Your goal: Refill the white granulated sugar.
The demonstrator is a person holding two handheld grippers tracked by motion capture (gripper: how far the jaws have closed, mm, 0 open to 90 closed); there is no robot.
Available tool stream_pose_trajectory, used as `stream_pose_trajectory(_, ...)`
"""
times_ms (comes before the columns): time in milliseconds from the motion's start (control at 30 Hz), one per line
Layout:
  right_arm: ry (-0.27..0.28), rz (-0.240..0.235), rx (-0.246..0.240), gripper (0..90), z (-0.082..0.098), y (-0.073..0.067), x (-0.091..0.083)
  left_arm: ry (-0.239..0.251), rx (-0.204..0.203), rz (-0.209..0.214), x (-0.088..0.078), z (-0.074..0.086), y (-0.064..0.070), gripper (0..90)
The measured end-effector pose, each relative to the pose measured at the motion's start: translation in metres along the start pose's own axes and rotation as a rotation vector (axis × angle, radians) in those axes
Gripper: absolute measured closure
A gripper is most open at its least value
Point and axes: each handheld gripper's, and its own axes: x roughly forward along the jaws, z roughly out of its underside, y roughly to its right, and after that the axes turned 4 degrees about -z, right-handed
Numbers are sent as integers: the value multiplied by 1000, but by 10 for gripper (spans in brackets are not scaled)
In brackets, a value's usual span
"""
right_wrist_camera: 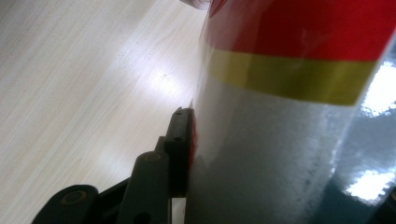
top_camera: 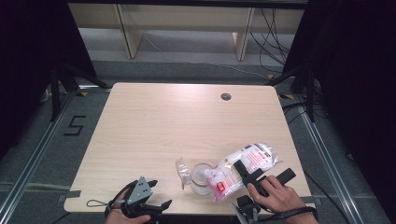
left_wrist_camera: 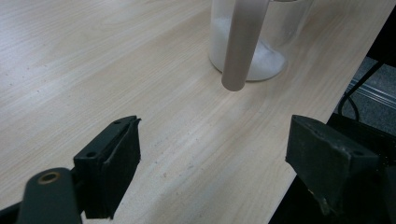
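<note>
The right gripper (top_camera: 250, 179) gripped a plastic bag (top_camera: 243, 168) of white grains, its jaws clenched on the bag's middle; in the right gripper view one pad (right_wrist_camera: 181, 140) pressed flat against the clear film, just below a yellow and a red band. The bag was tilted, its lower end pointing away from the jaws toward a clear jar (top_camera: 201, 176) that stood just beyond that end on the counter (top_camera: 154, 126). The jar already held some white grains at its bottom, so the step in hand looked like pouring from bag to jar. The left gripper (top_camera: 140, 205) rested near the counter's near edge, its jaws released and wide with nothing between them; ahead of them, in the left gripper view, stood the jar (left_wrist_camera: 261, 42), with a blurred pale strip (left_wrist_camera: 243, 44) across its front that I could not identify. Next, I judged, the bag's mouth had to sit over the jar's opening and the tilt had to rise slowly, lest grains spill; the free jaws could steady the jar
</note>
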Motion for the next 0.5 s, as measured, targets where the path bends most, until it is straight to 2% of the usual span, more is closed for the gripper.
stream_pose_trajectory(33,-6,-15,-7,651,0,1,0,0,0,0,0,0,0,174)
stream_pose_trajectory(67,1,9,-3,652,0,0,0,0,5,-2,0,0,0,174)
stream_pose_trajectory(133,1,-1,17,652,0,-1,0,-1,11,-10,2,-1,-1,174)
stream_pose_trajectory(233,-5,-5,7,652,0,-1,0,9,-5,-3,2,-1,0,174)
stream_pose_trajectory(300,-9,-28,1,653,0,-1,0,3,-6,-2,1,0,1,174)
stream_pose_trajectory(333,-15,-30,24,653,-1,-2,0,-2,-1,2,0,-1,0,174)
stream_pose_trajectory(367,-6,-25,5,653,-1,-1,1,10,-4,0,1,-1,0,174)
stream_pose_trajectory(400,-4,-24,6,653,-1,-1,1,-14,24,-7,-1,-1,-3,174)
stream_pose_trajectory(433,-4,-24,6,653,-1,-1,1,-14,24,-7,-1,-1,-3,174)
stream_pose_trajectory(467,-11,-27,21,654,-1,-2,0,2,-5,-1,1,0,-1,174)
stream_pose_trajectory(500,-11,-27,21,654,-1,-2,0,2,-5,-1,1,0,-1,174)
